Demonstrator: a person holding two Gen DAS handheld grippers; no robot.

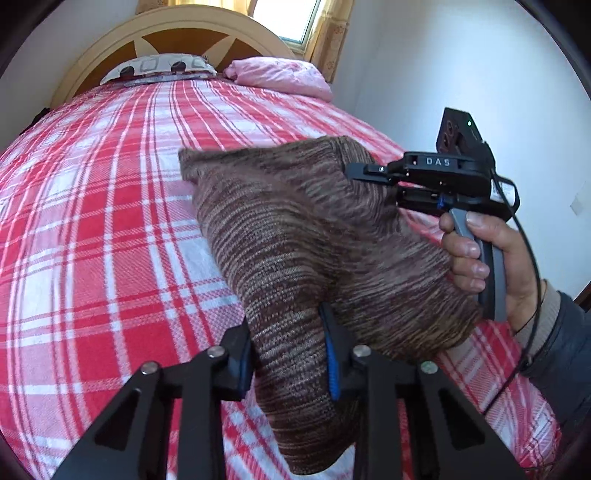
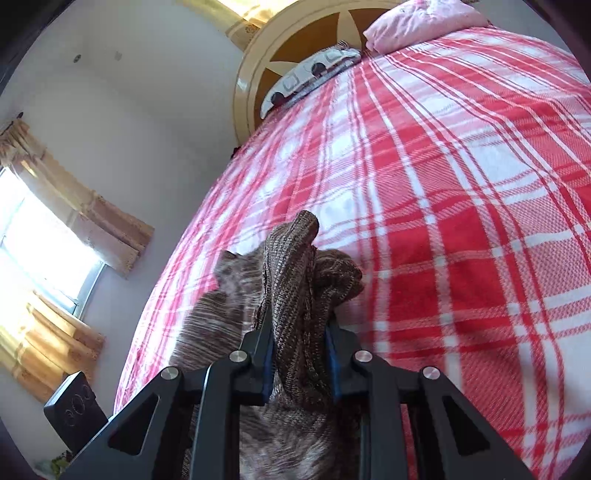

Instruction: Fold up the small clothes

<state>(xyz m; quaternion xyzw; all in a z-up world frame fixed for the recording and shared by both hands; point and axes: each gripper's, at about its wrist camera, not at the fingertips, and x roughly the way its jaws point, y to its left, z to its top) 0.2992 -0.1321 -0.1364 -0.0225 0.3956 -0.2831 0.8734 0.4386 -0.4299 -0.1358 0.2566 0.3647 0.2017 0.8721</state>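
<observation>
A brown striped knit garment (image 1: 295, 236) is held up above the red and white plaid bed (image 1: 110, 229). My left gripper (image 1: 290, 354) is shut on its near lower edge. My right gripper (image 1: 351, 173) is shut on its far upper corner, held by a hand at the right. In the right wrist view, the right gripper (image 2: 300, 354) pinches a bunched fold of the knit garment (image 2: 291, 280), which hangs down below it over the bed (image 2: 461, 221). The cloth looks blurred at its loose far corner.
A patterned pillow (image 1: 159, 68) and a folded pink quilt (image 1: 280, 75) lie at the head of the bed by the round headboard (image 1: 177, 35). White walls and curtained windows (image 2: 44, 236) surround the bed. The person's sleeve (image 1: 561, 339) is at the right.
</observation>
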